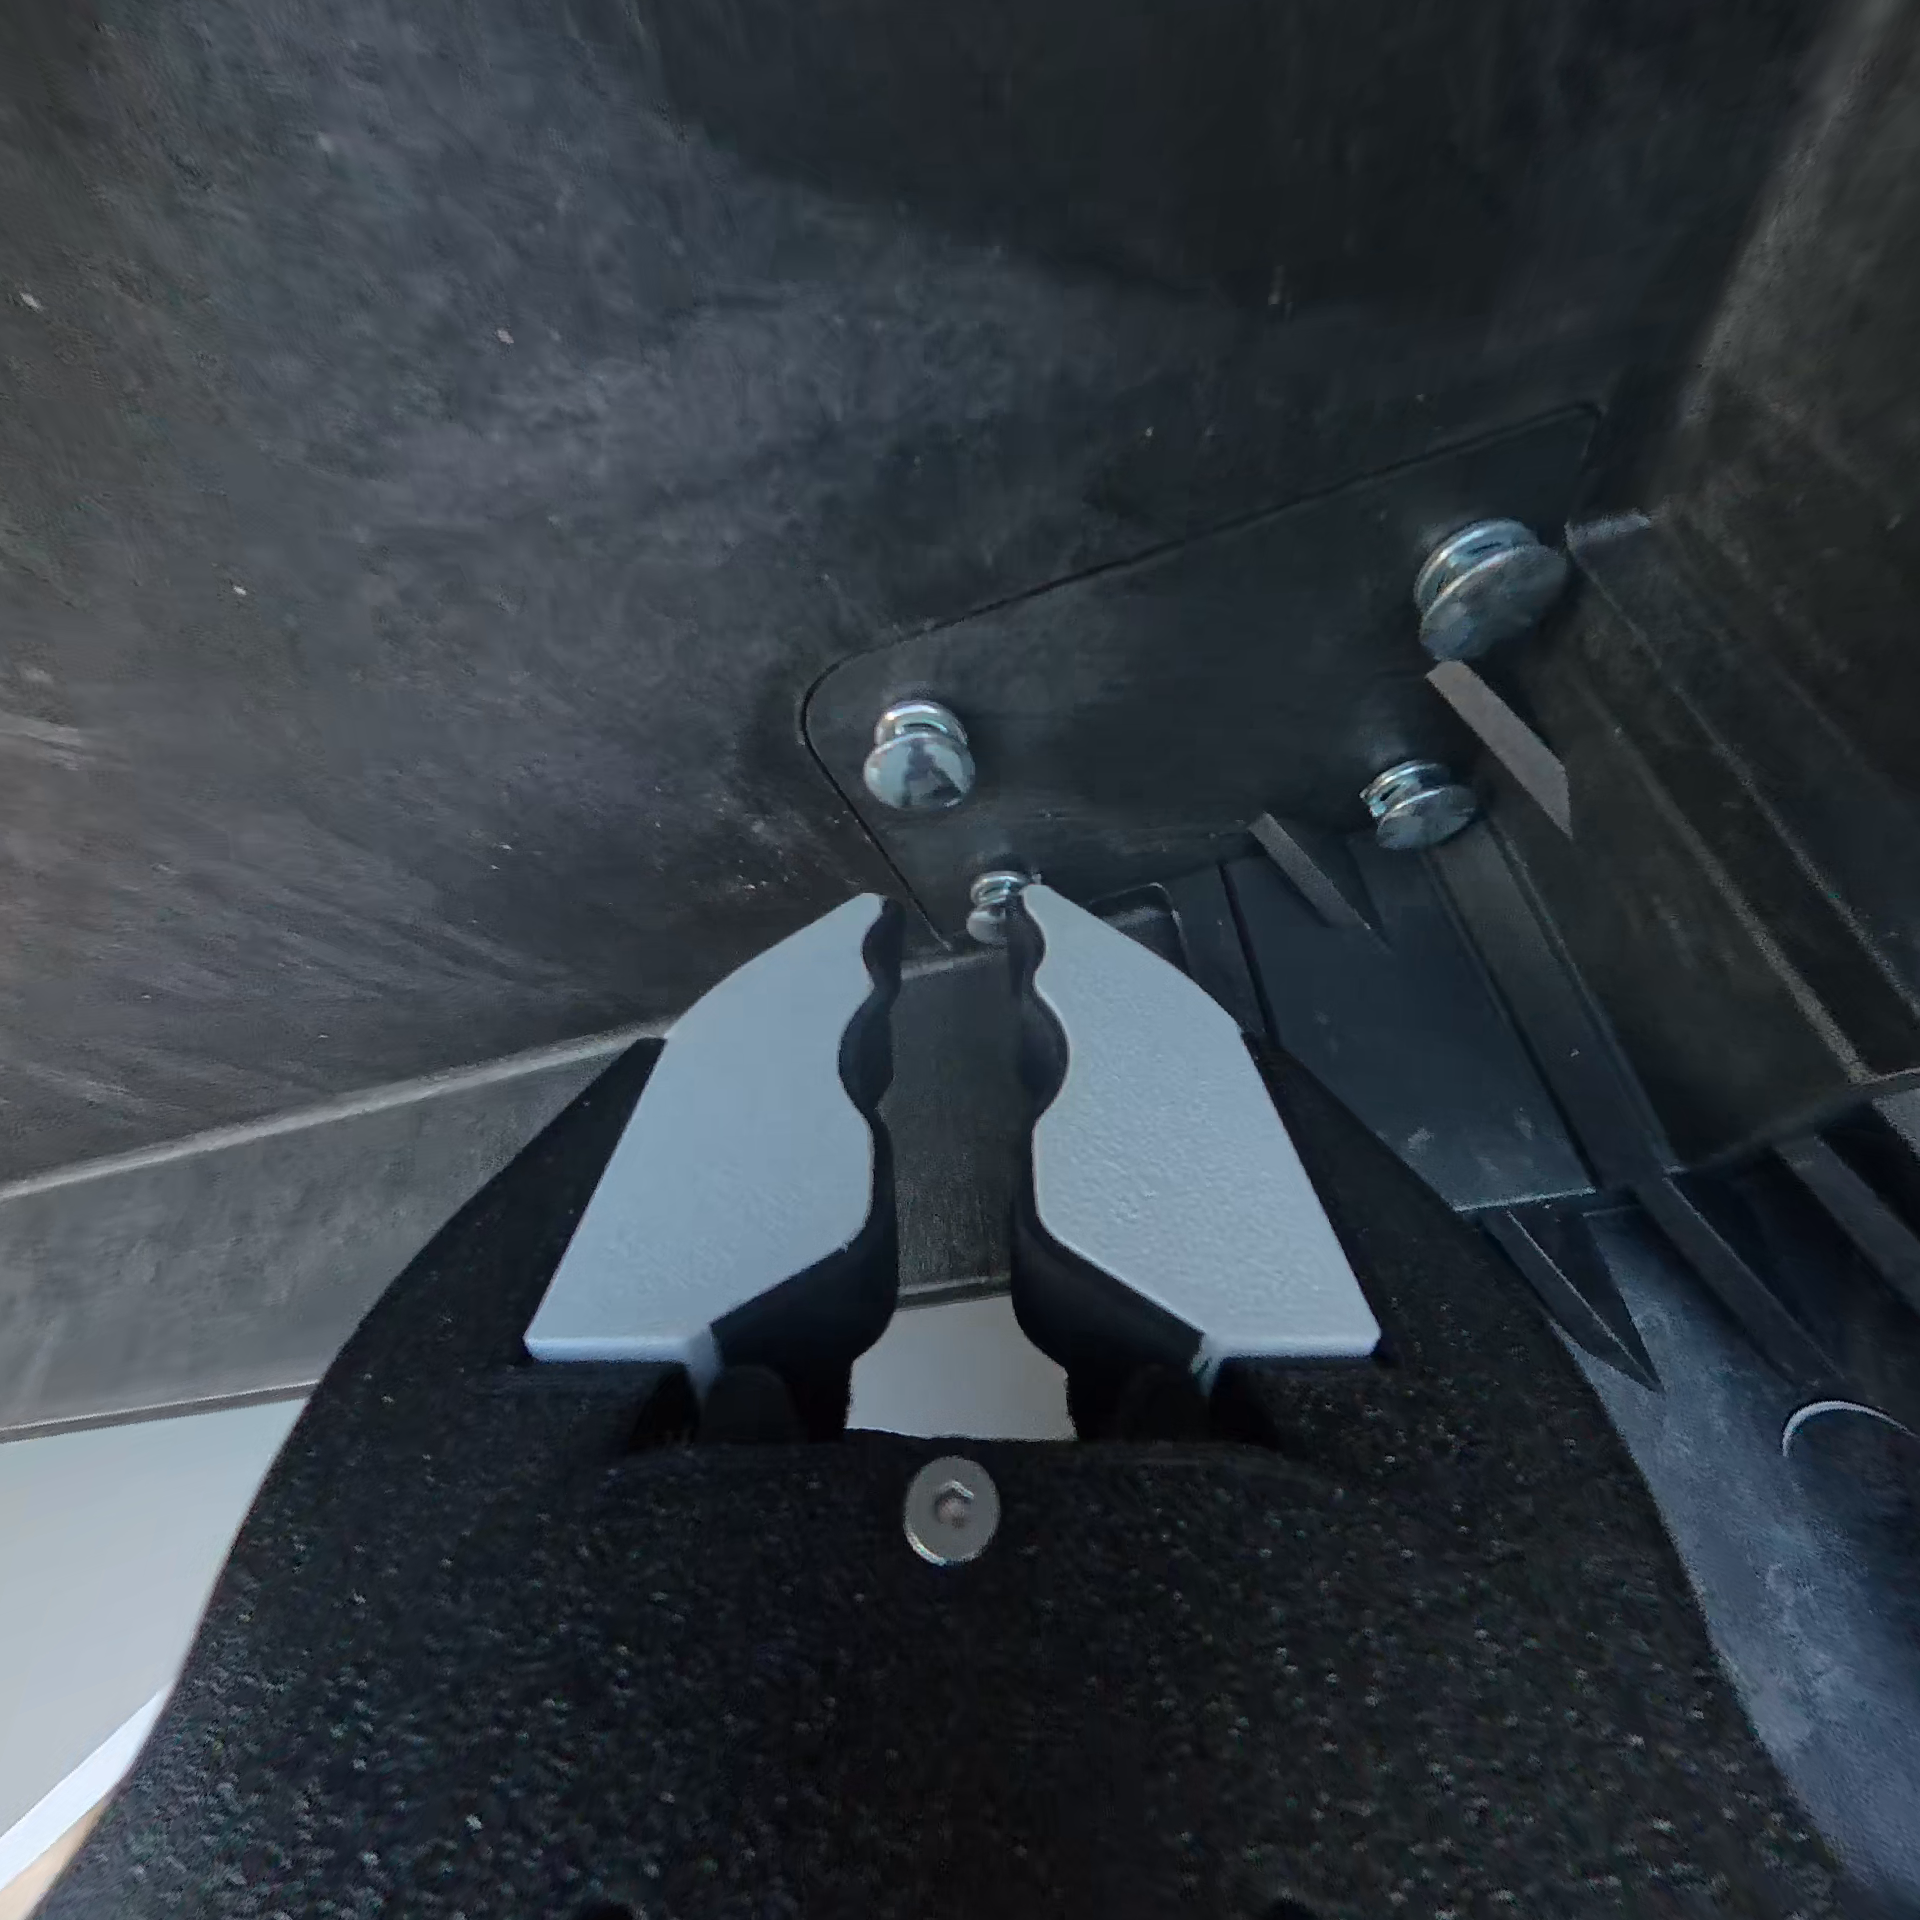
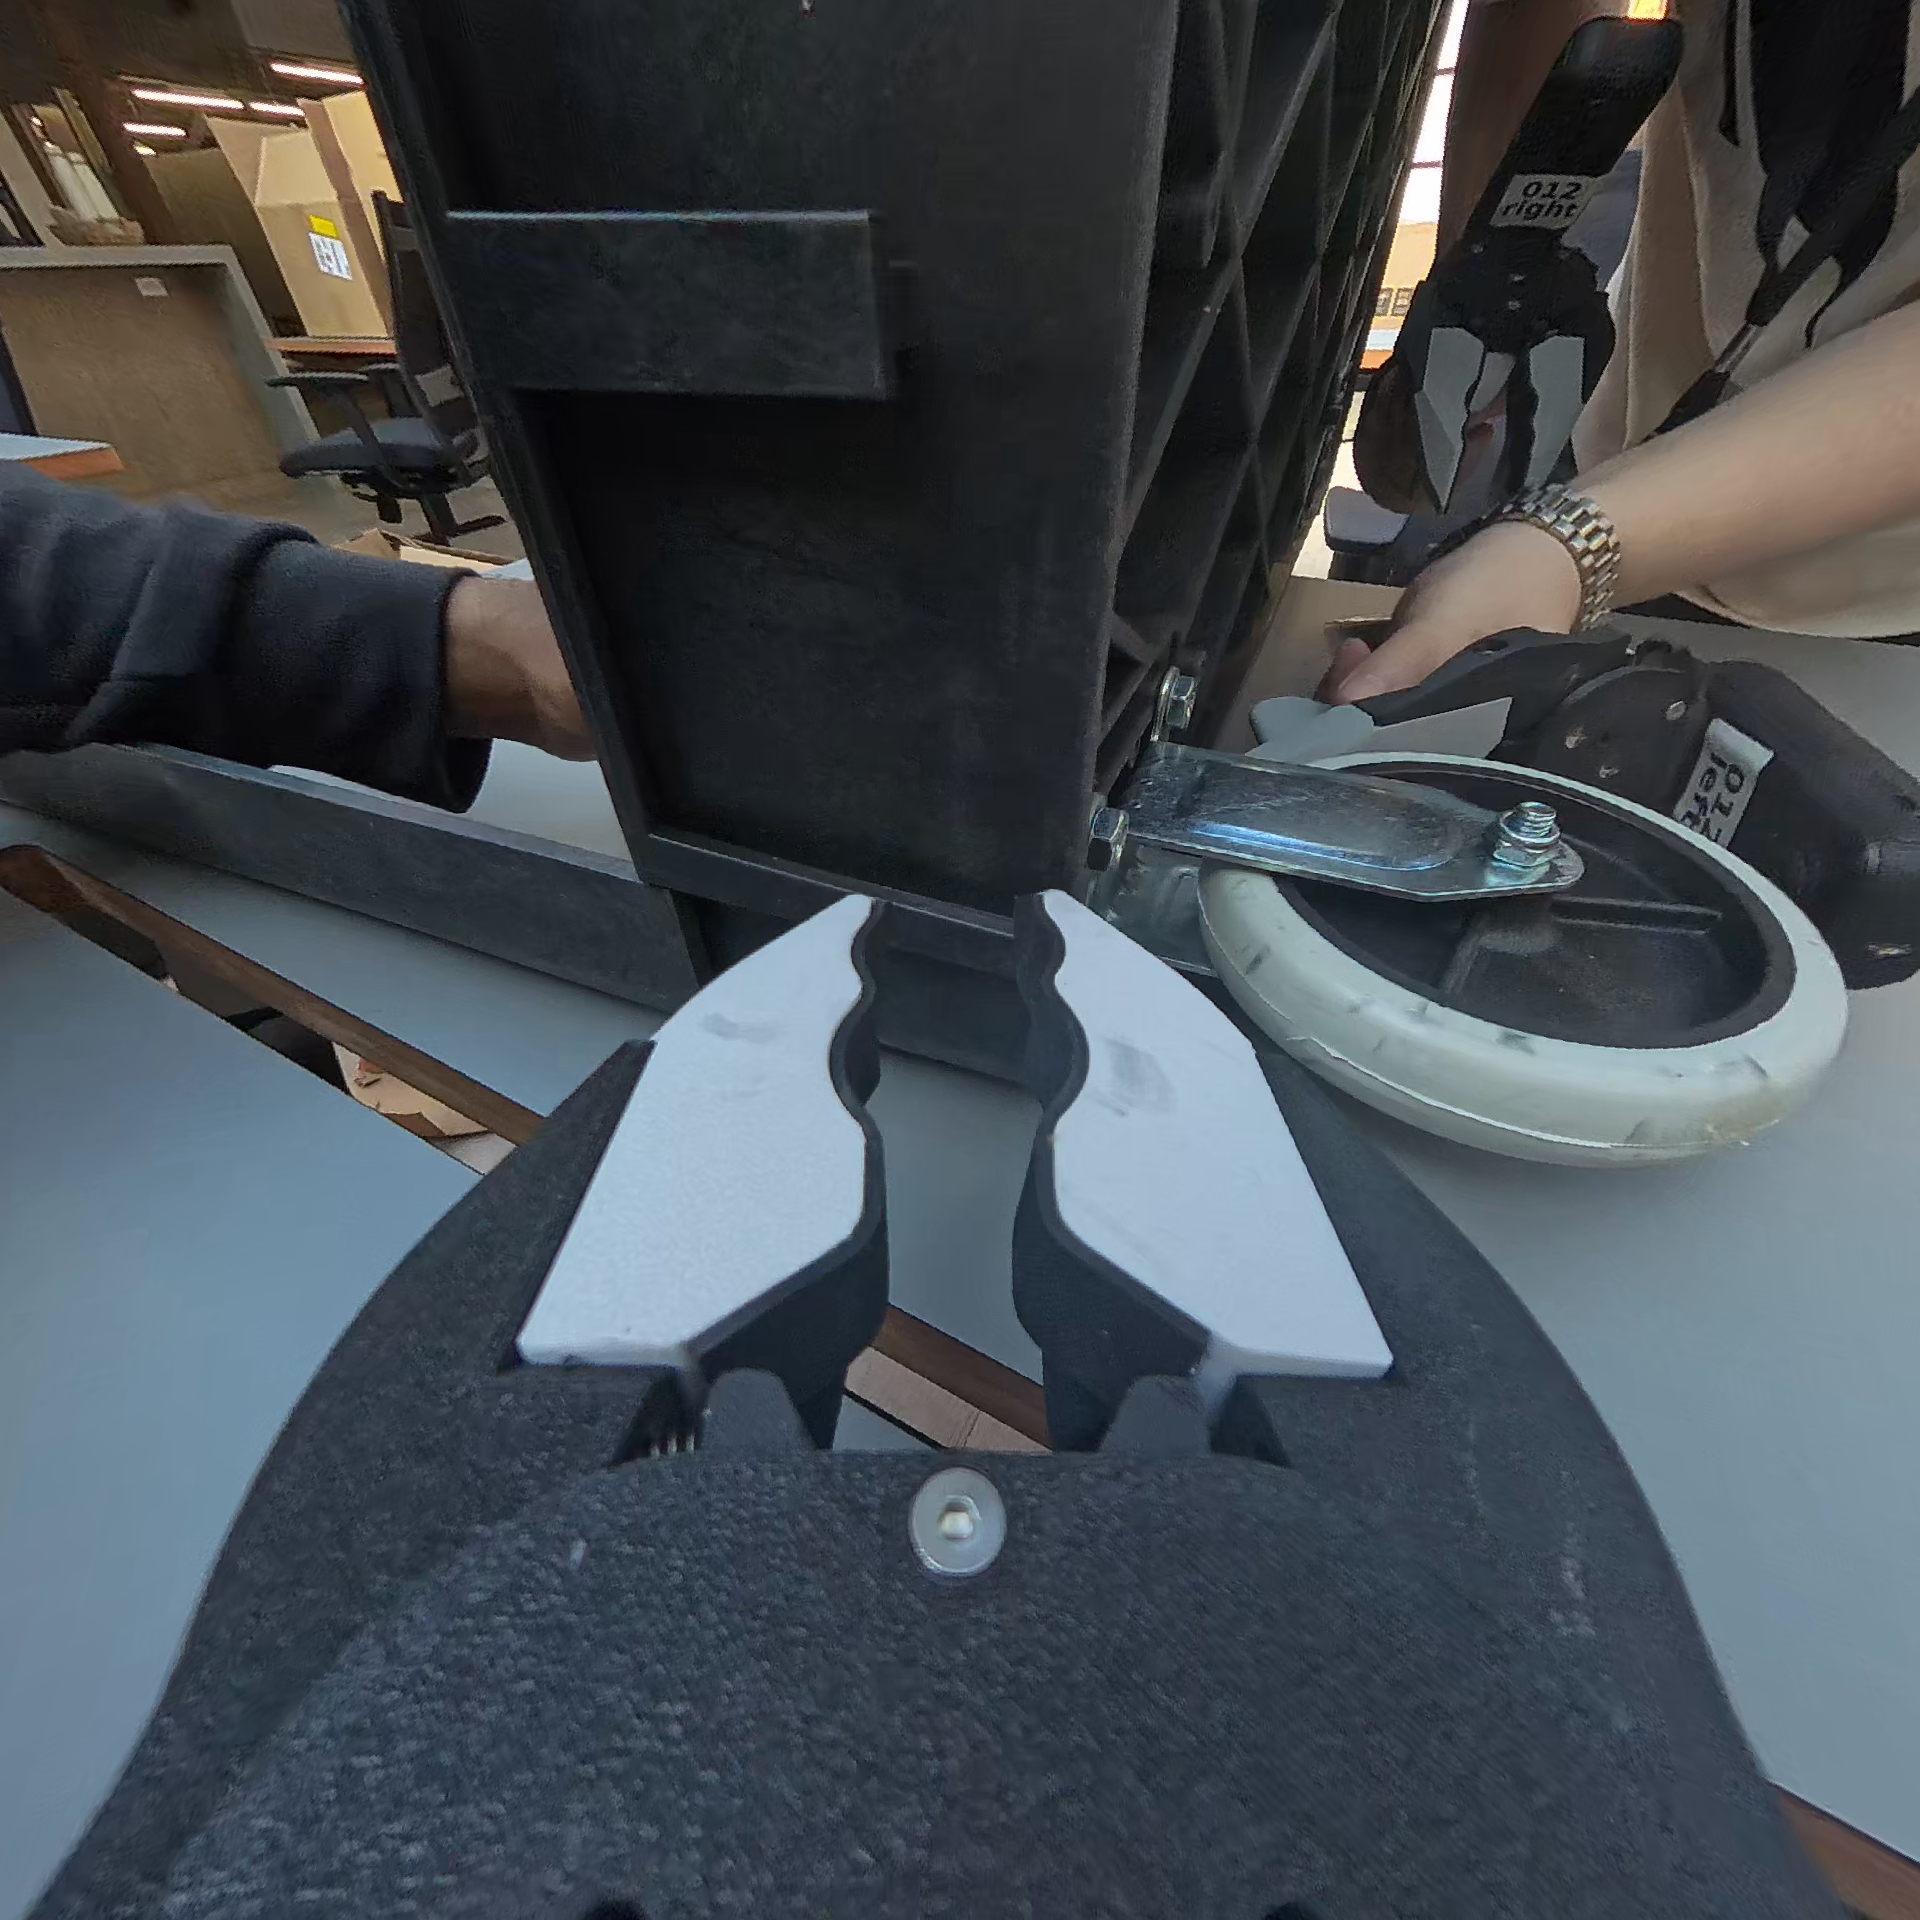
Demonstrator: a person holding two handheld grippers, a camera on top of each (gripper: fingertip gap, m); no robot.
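in the left wrist view the left gripper (image 1: 956, 914) stands slightly spread, its right fingertip (image 1: 1044, 914) touching a small silver bolt (image 1: 992, 906) on the black plate (image 1: 1143, 717), while the right wrist view shows the right gripper (image 2: 951, 920) parted around, perhaps pinching, the black plastic frame's lower edge (image 2: 935, 925) beside the grey caster wheel (image 2: 1538, 1039), so i would square both up gently.

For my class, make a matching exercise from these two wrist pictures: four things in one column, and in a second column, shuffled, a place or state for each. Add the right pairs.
Things
1. caster wheel
2. wristwatch
3. silver screw
4. dark sleeve

Places or states
A. at the left gripper's fingertips
B. lying flat on the grey table
C. left of the upright black panel
D. on a wrist, upper right

Pairs: 1-B, 2-D, 3-A, 4-C
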